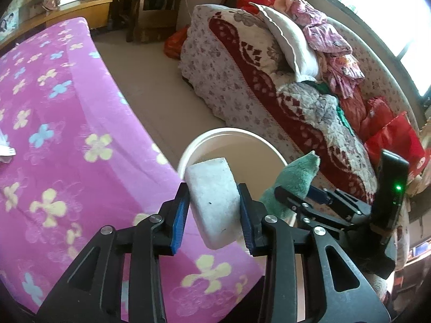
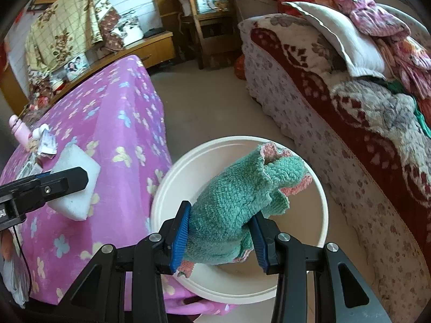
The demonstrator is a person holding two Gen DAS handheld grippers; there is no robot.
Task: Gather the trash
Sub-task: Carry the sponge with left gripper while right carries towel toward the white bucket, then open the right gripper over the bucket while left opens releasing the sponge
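Two pieces lifted, none dropped yet — left tool (image 1: 214,207) clamped on a white sponge (image 1: 215,202), right tool (image 2: 221,231) on a green cloth (image 2: 237,210). Both poised over the white bucket (image 2: 320,202) beside the desk (image 2: 107,123) — paper scraps (image 2: 47,145) left there.

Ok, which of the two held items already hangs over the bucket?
The green towel in the right gripper hangs over the white bucket; the white foam block is above the pink tablecloth.
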